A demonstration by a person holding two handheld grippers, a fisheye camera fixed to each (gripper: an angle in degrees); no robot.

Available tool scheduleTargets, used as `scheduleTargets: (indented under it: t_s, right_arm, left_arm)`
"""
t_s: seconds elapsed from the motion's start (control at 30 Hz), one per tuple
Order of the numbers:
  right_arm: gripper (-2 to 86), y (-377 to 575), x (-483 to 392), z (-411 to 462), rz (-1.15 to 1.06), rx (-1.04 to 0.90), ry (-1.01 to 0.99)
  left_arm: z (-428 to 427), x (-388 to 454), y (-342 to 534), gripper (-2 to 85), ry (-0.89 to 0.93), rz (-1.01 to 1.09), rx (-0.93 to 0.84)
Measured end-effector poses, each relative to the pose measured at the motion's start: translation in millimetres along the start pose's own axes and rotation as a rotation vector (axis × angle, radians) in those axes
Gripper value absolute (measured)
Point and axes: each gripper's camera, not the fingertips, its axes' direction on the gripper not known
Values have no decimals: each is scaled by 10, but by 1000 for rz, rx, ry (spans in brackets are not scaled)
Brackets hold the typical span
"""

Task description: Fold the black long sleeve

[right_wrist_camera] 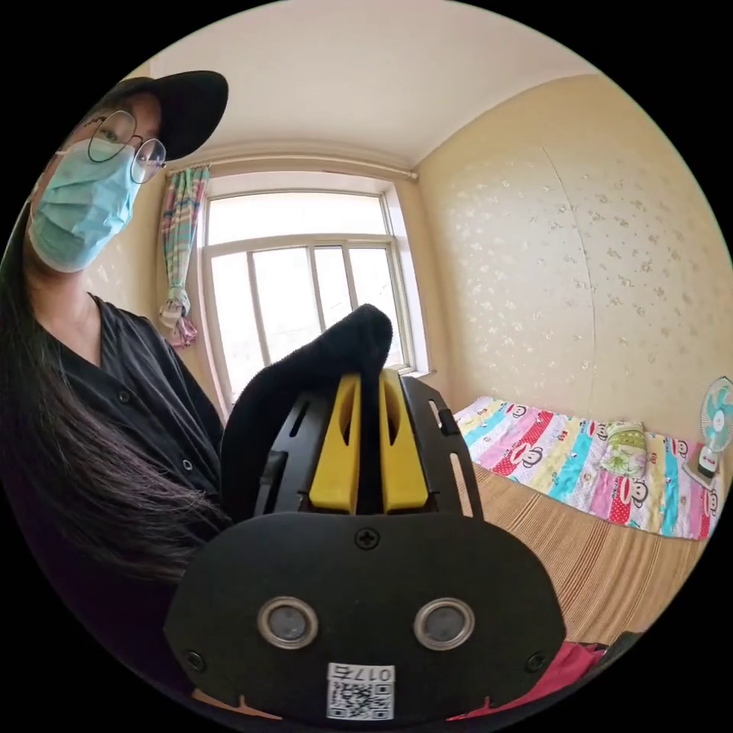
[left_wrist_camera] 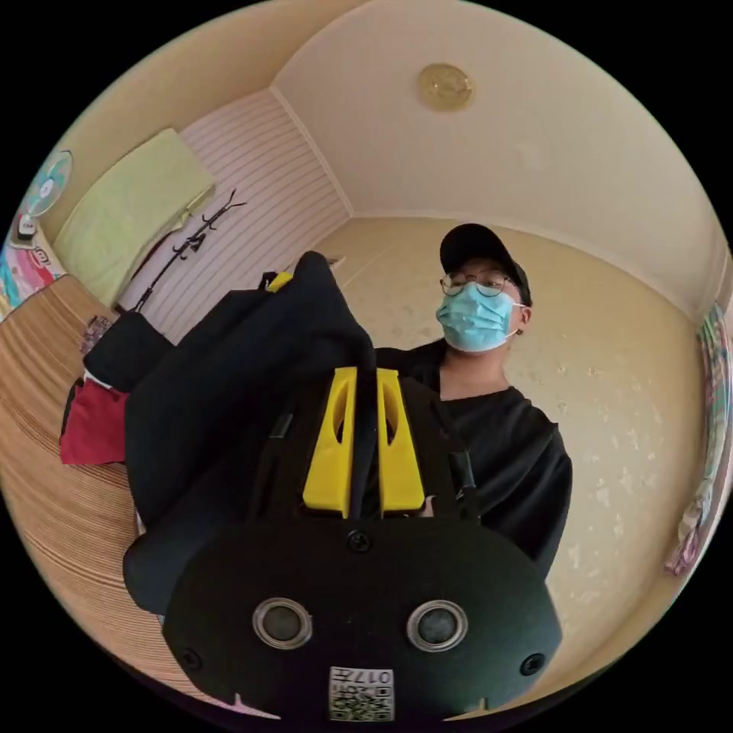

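The black long sleeve [left_wrist_camera: 229,397] hangs lifted in the air, draped over and to the left of my left gripper [left_wrist_camera: 363,382]. Both yellow jaws of the left gripper press a fold of that black cloth between them. In the right gripper view, another part of the black long sleeve [right_wrist_camera: 305,382] bunches over the tips of my right gripper [right_wrist_camera: 369,382], whose yellow jaws are shut on a strip of it. The rest of the garment falls out of sight below both cameras.
A person in a black top [left_wrist_camera: 504,450] stands close behind both grippers. A bed with a striped tan mat [left_wrist_camera: 53,473] holds a red garment [left_wrist_camera: 95,427] and a dark pile [left_wrist_camera: 122,347]. A cartoon-print quilt [right_wrist_camera: 595,458], a small fan [right_wrist_camera: 714,427] and a window [right_wrist_camera: 305,290] lie beyond.
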Motion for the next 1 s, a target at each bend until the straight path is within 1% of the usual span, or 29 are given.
scheduleTargets:
  t_s: [0.03,0.07,0.1,0.13,0.17,0.2,0.23,0.3,0.37,0.43,0.47,0.5,0.53,0.57,0.6,0.63,0.7,0.73,0.77,0.87,0.97,1.0]
  right_arm:
    - [38,-33,-14,5,-3,-17,53]
    - [36,-99,-66,64,-23,-73,176]
    - [34,-151,-127,179,-52,-142,294]
    - [34,-168,-152,242,-63,-171,341]
    - [33,-192,-178,356,-66,-207,391]
    - [33,-206,-177,447,-49,-220,393]
    - [33,-215,-174,486,-40,-223,387]
    - [33,-279,-201,669,-45,-264,410]
    - [34,-350,-255,806,-59,-289,461]
    - [35,-422,-305,876,-67,-274,475]
    - [36,-478,-324,882,-69,-255,471]
    - [37,-540,-336,854,-75,-232,460]
    - [38,-570,-340,830,-82,-222,453]
    - [40,-620,-344,762,-99,-198,445]
    - [44,-649,-334,677,-120,-166,462]
    - [46,-654,-321,629,-131,-148,481]
    - [58,-620,-183,421,-131,-92,558]
    - [63,-596,-133,373,-130,-88,556]
    - [74,-521,-26,284,-131,-82,513]
    - [89,-164,269,80,-49,-12,330]
    - [84,390,505,-47,49,31,232]
    - [90,628,597,-68,94,20,194]
  left_arm:
    - [-70,27,53,91,-86,-50,36]
    - [-167,119,155,117,-256,-131,85]
    - [-182,259,222,140,-403,-169,96]
    - [-165,344,242,146,-471,-176,96]
    - [-96,521,260,158,-586,-172,102]
    - [22,683,246,160,-671,-156,109]
    - [102,747,226,160,-700,-146,106]
    - [536,853,97,160,-779,-130,56]
    - [947,784,-3,160,-851,-180,-2]
    - [1363,687,-70,153,-930,-212,-56]
    - [1598,640,-91,144,-991,-211,-65]
    - [1761,606,-100,111,-1058,-220,-50]
    - [1816,608,-103,94,-1083,-219,-35]
    - [1865,664,-103,46,-1134,-204,21]
    - [1862,800,-98,18,-1141,-146,98]
    - [1845,889,-97,15,-1118,-106,135]
    - [1754,1304,-113,5,-1047,63,252]
    - [1737,1421,-123,3,-1046,105,275]
    - [1712,1613,-174,-1,-1055,152,299]
    - [1751,1880,-391,-3,-1045,173,293]
    - [1951,2135,-542,-3,-1119,222,245]
    - [2029,2240,-569,-3,-1144,243,225]
